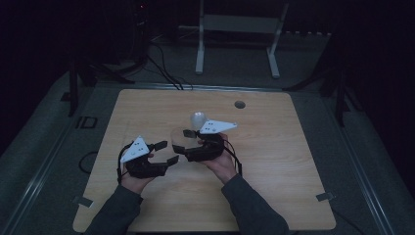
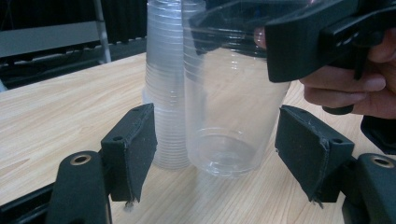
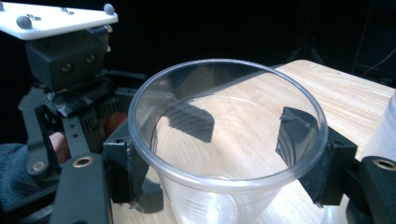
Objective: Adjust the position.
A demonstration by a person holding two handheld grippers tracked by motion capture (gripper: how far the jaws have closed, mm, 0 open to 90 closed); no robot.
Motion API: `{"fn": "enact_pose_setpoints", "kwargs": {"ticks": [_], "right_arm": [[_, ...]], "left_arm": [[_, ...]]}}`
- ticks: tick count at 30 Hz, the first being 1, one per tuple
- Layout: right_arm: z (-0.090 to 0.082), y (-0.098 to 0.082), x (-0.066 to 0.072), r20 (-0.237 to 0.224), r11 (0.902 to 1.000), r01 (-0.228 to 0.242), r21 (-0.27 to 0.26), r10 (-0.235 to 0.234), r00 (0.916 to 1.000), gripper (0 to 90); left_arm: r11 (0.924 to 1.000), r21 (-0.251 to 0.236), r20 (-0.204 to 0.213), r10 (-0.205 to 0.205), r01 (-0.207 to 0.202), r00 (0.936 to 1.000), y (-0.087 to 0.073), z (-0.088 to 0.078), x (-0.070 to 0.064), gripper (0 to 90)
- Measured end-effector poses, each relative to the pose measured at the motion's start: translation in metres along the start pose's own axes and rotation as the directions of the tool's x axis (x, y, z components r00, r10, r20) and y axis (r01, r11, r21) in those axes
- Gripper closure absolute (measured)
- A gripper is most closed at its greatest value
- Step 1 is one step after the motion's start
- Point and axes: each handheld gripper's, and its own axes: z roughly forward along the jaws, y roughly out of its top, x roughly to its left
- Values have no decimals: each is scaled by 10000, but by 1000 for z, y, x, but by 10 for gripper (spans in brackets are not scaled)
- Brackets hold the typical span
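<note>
One clear cup (image 2: 231, 116) stands upright on the bench (image 1: 274, 161), just beside the cup stack (image 2: 163, 93). The right gripper (image 3: 219, 140) holds it near the rim, fingers narrowed on its wall. The left gripper (image 2: 215, 154), fingers wide, flanks its base without contact.

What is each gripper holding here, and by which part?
Right gripper clamps the clear cup just below its rim; left gripper is open, holding nothing.
</note>
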Motion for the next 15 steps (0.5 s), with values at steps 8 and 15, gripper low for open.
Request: {"fn": "enact_pose_setpoints", "kwargs": {"ticks": [8, 15], "right_arm": [[-2, -3, 1, 394, 9991, 399, 160, -405, 9984, 285], [-3, -6, 1, 597, 9982, 525, 278, -541, 9967, 285]], "left_arm": [[10000, -37, -213, -26, 25, 9998, 0, -4, 3, 304], [10000, -82, -377, -46, 43, 9993, 0, -8, 5, 312]]}}
